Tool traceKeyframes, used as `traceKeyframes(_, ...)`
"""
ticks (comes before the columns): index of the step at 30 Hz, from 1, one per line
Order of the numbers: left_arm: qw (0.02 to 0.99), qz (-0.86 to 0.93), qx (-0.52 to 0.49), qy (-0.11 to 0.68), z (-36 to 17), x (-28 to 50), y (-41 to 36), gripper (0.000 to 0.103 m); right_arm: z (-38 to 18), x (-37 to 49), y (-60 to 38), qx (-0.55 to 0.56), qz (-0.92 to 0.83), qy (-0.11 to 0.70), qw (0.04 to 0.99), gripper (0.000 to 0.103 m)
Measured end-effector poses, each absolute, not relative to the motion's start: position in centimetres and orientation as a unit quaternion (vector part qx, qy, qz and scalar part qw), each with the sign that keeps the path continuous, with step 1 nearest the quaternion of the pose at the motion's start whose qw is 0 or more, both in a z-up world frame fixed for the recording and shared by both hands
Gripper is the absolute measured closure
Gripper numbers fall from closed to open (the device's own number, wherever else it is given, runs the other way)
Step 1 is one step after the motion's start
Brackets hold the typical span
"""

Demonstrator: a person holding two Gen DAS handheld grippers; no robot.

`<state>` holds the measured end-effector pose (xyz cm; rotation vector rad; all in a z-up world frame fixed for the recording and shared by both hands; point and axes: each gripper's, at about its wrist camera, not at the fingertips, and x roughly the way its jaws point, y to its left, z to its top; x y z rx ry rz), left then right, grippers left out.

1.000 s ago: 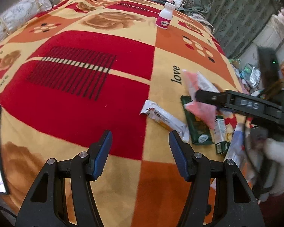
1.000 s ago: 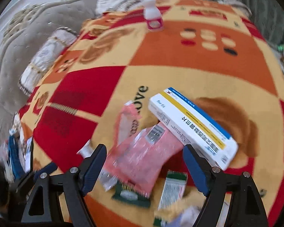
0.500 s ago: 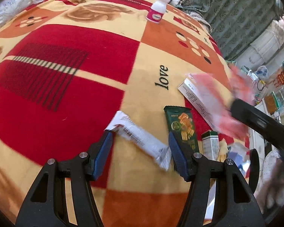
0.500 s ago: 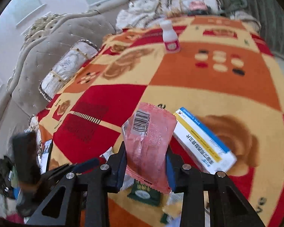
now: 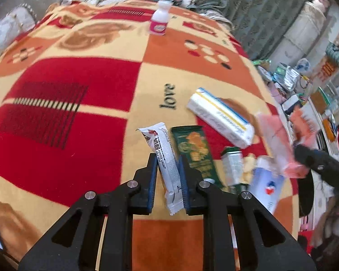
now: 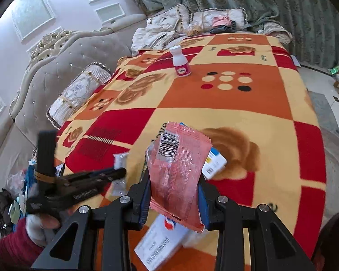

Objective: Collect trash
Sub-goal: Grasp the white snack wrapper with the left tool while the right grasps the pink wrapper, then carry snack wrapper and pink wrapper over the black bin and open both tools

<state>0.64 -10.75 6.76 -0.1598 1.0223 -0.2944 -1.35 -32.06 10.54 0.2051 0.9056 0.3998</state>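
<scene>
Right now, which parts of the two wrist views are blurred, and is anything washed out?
Left wrist view: pink wrapper and right gripper motion-smeared; white wrapper sharp. Right wrist view: left gripper blurred, wall panels washed out.

The blanket (image 5: 67, 117) lay bare from nine to twelve o'clock, broken only by a bottle (image 5: 159, 18) at twelve. Toward three o'clock the way was crowded: a green wrapper (image 5: 192, 149), white box (image 5: 221, 117) and small carton (image 5: 234, 167).
</scene>
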Motion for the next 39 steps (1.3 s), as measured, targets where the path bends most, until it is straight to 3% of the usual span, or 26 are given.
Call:
traceKeyframes(14,0.856,-0.237,-0.043,0.457,11.7,-3.4,-19.6,0.087,11.2,-6.5,-36.3,0.105,0.155,0.419,0.888,0.069)
traceKeyframes(39,0.812,-0.354,0.035,0.462,11.1,-7.9,-37.9,0.087,10.7,-15.3,-52.3,0.156,0.001,0.408,0.899,0.069)
